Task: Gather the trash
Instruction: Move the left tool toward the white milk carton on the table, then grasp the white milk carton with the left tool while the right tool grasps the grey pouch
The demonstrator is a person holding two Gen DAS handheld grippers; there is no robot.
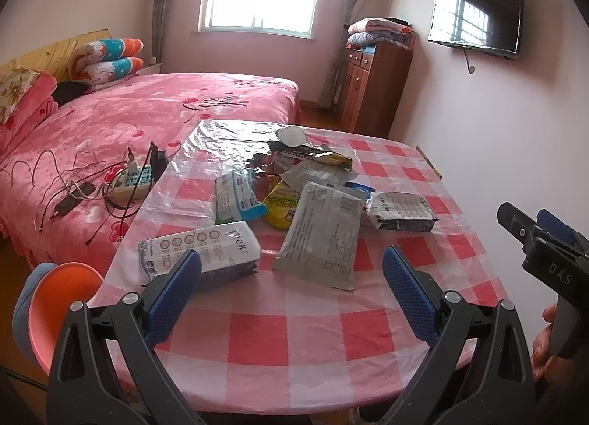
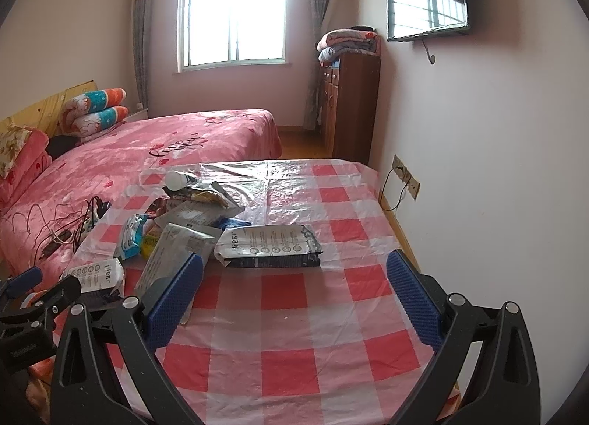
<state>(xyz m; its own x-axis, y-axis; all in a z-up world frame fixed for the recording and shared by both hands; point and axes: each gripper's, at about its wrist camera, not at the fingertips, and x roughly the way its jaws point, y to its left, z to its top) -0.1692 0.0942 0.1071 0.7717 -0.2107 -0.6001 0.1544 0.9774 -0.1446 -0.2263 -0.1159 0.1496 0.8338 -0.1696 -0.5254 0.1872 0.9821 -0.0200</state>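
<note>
Hovering w/ jaws spread wide and nothing between them, the left gripper (image 1: 291, 277) sits above the near edge of the checked table (image 1: 294, 344); its left pad overlaps the white milk-style pack (image 1: 200, 252) in view, tho contact can't be confirmed. The right gripper (image 2: 294, 285) is likewise spread and empty, over bare cloth, w/ the grey-and-dark pouch (image 2: 268, 246) just ahead.

Trash sits as a loose heap mid-table: a flat grey mailer bag (image 1: 320, 237), a yellow snack wrapper (image 1: 279, 204), a blue-white packet (image 1: 235, 196), crumpled wrappers behind, a white cup (image 1: 291, 136) tipped on its side at the far end.

Risks, as I judge them:
- Flat bags lie flush on the slick plastic cover; pads may skate over or pinch the cover itself, dragging the whole heap.
- Overlapping pieces: grabbing one prob. lifts or flicks a neighbour off the edge.
- Cup is round and on its side, so a nudge could roll it toward the bed (image 1: 147, 112).
- No bin visible in either view, so drop-off spot unknown.
- Both grippers are near each other at the near edge; reaching for the same pile risks a clash.
</note>
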